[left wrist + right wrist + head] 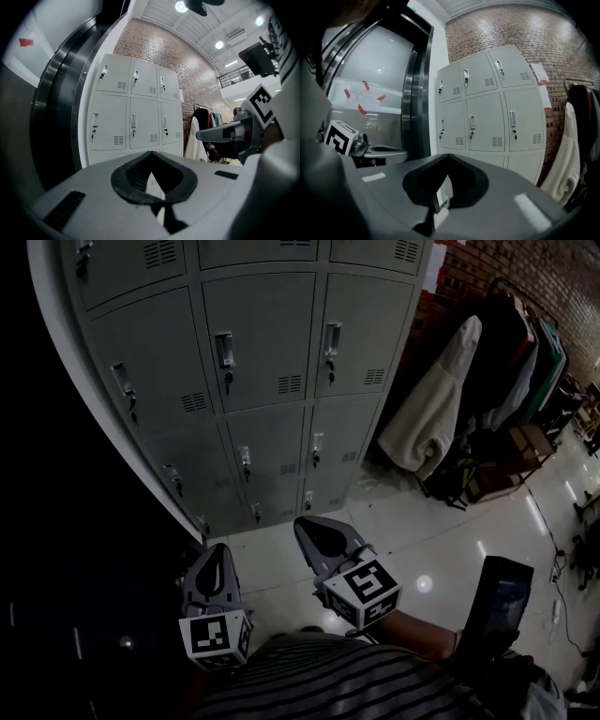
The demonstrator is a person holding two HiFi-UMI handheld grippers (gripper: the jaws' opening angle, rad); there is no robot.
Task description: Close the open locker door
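A bank of grey lockers stands ahead of me, and every door in view lies flush with its frame. Each door has a small handle and a vent slot. Both grippers hang low over the tiled floor, well short of the lockers. My left gripper is shut with nothing between its fingers, its tips meeting in the left gripper view in front of the lockers. My right gripper is also shut and empty, and in the right gripper view it points toward the lockers.
A clothes rack with a white garment and dark coats stands right of the lockers against a brick wall. A dark curved metal door frame borders the lockers on the left. A dark boxy device sits at my right side.
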